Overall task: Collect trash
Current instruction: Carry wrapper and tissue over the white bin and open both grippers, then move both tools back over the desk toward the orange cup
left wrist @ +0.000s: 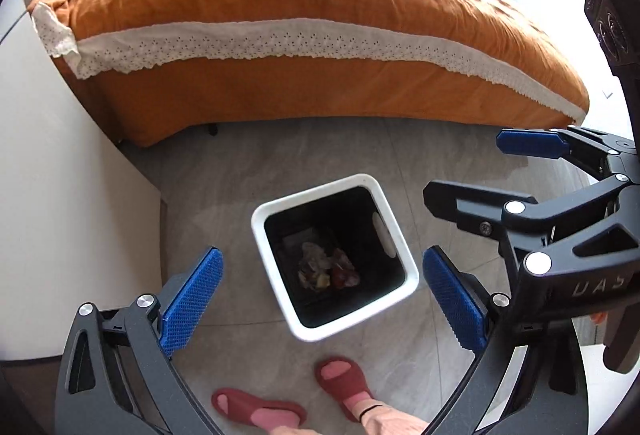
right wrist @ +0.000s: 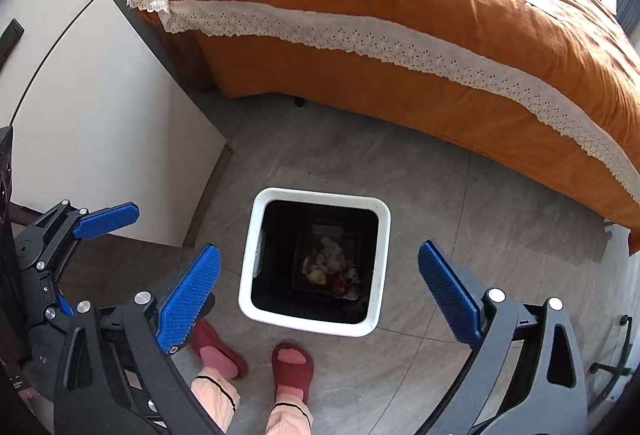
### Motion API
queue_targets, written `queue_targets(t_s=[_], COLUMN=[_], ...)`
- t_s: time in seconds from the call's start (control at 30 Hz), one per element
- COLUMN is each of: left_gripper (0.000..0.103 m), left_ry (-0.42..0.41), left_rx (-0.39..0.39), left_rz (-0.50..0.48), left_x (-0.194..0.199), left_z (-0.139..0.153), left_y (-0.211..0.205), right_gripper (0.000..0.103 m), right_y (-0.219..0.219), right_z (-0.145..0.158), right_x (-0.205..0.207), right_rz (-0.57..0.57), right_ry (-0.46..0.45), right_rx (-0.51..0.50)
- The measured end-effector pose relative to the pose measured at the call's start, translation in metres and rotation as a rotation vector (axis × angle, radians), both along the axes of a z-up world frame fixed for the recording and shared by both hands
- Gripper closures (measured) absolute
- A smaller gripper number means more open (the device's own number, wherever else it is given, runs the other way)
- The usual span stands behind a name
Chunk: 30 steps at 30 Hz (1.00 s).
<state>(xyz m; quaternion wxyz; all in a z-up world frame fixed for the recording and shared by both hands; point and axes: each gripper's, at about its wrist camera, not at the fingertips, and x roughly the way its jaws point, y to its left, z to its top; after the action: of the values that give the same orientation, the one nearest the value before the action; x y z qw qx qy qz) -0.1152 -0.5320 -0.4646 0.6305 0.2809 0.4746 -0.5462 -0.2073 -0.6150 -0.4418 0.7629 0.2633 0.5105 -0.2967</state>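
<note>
both grippers empty above the bin

the left gripper [left wrist: 322, 295] and right gripper [right wrist: 320, 295] hang spread wide, holding nothing. the trash bin [right wrist: 250, 259] stands directly below between their fingers, crumpled trash [right wrist: 332, 269] on its bottom, probably just dropped in.

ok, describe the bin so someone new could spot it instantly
Start at the orange bed with the white lace trim. On the grey tile floor beside it stands the trash bin: square, white rim, black inside, crumpled trash at the bottom. It is the only container there, just ahead of the red slippers.
</note>
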Motion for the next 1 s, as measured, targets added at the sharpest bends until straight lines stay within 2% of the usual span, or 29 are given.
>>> queue_targets(t_s=[0.23, 0.5, 0.73, 1.0], left_gripper=[0.005, 0.005, 0.005, 0.005], left_ry=[-0.013, -0.071, -0.114, -0.195], left_rx=[-0.036, -0.111, -0.164, -0.231], left_rz=[0.035, 0.110, 0.235, 0.436], left_x=[0.010, 0.017, 0.035, 0.078], left_z=[0.048, 0.127, 0.198, 0.273], left_y=[0.011, 0.036, 0.070, 0.125], right_gripper=[0.005, 0.005, 0.005, 0.005], right_y=[0.008, 0.030, 0.054, 0.076], right_z=[0.052, 0.129, 0.208, 0.269], right_x=[0.006, 0.018, 0.038, 0.075], right_rz=[0.014, 0.076, 0.141, 0.234], right_ry=[-0.049, -0.133, -0.239, -0.343], right_rx=[-0.042, -0.097, -0.206, -0.221])
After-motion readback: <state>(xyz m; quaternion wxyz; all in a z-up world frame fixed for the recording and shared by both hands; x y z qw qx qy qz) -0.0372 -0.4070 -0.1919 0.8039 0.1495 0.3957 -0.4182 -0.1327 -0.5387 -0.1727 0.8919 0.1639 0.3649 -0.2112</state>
